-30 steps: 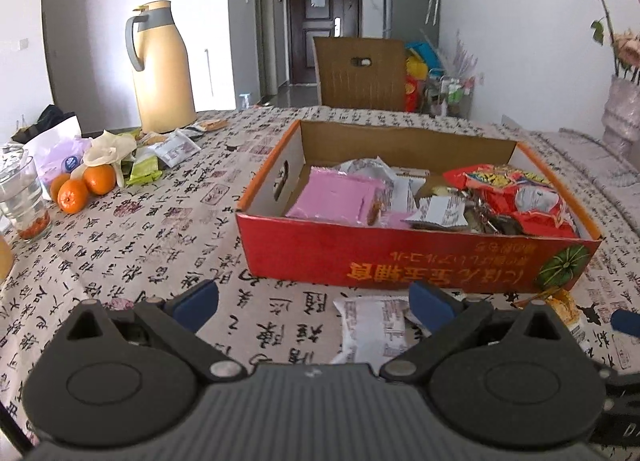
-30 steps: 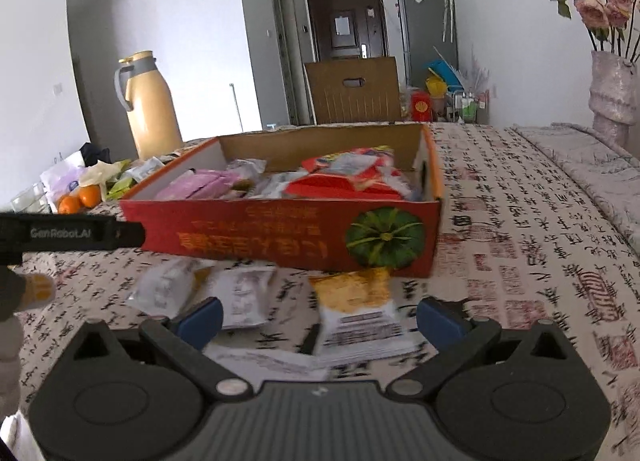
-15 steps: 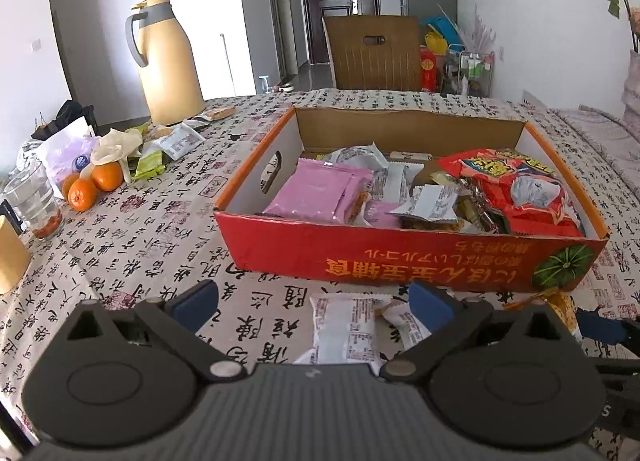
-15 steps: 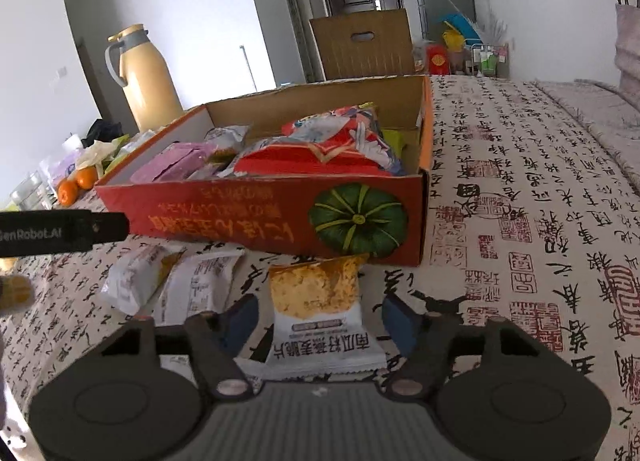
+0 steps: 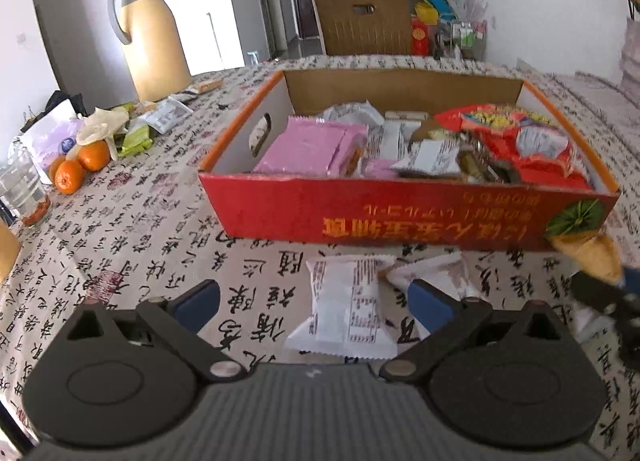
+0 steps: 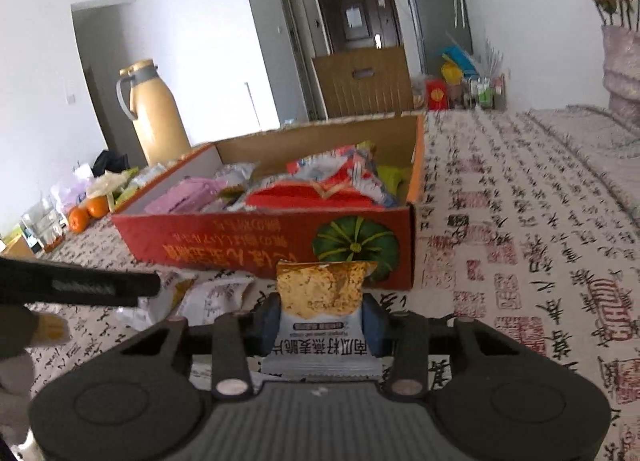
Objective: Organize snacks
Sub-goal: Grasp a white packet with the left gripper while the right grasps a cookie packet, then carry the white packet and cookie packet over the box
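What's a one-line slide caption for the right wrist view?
Right gripper closing on a yellow-and-white snack packet in front of the red snack box.

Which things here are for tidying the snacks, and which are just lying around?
For the job: red box; white packet between the open left gripper; yellow packet, which the right gripper is closing on.

Lying about: thermos; oranges; glass; vase.

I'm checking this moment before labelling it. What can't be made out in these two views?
- Orange-and-white snack packet: right wrist view, lower end hidden behind the closing right gripper.
- Second white packet: left wrist view, partly behind a left gripper finger.
- Red box print: blurred.
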`<action>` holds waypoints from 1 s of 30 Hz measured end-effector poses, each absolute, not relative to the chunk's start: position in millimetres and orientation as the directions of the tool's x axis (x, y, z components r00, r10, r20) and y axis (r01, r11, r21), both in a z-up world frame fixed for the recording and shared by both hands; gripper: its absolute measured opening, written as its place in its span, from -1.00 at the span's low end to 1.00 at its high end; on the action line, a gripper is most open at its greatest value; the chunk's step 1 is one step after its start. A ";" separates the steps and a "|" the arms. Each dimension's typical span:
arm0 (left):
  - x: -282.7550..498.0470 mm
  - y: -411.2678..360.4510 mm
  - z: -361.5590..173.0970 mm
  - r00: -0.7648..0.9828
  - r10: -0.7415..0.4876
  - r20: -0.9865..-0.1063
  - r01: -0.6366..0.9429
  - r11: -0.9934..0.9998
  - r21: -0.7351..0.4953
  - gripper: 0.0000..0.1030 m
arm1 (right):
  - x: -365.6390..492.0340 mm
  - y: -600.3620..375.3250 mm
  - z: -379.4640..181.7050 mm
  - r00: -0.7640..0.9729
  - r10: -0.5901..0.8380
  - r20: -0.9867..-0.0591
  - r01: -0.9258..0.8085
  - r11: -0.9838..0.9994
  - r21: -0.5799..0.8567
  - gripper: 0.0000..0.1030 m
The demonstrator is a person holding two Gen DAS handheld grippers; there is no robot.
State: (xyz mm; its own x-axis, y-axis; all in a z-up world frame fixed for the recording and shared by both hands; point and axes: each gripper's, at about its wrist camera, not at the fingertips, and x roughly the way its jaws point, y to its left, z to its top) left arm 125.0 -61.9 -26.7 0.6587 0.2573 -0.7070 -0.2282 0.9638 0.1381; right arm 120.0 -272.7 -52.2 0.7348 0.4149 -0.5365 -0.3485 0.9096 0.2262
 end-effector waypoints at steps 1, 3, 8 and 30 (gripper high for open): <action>127.2 -60.5 -29.4 0.654 0.249 -0.715 -0.220 0.966 0.135 0.92 | 117.7 -274.2 -50.8 0.746 0.404 -0.530 -0.337 0.915 0.222 -0.21; 132.1 -59.4 -34.0 0.644 0.229 -0.730 -0.197 0.972 0.132 0.81 | 115.9 -276.4 -49.9 0.763 0.380 -0.524 -0.309 0.925 0.221 -0.20; 142.1 -53.3 -41.3 0.633 0.181 -0.753 -0.151 0.982 0.110 0.66 | 109.2 -281.0 -51.2 0.787 0.318 -0.528 -0.227 0.946 0.231 -0.20; 115.9 -37.7 -32.8 0.707 0.023 -0.707 -0.037 0.999 -0.004 -0.20 | 81.1 -253.9 -43.9 0.815 0.228 -0.532 -0.172 0.973 0.155 -0.20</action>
State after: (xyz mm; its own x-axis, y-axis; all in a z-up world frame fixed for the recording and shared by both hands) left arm 115.9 -37.7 -32.8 0.7071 0.0233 -0.7067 -0.0370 0.9993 -0.0040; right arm 81.1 -253.9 -43.9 0.8153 0.2283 -0.5321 -0.1715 0.9730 0.1546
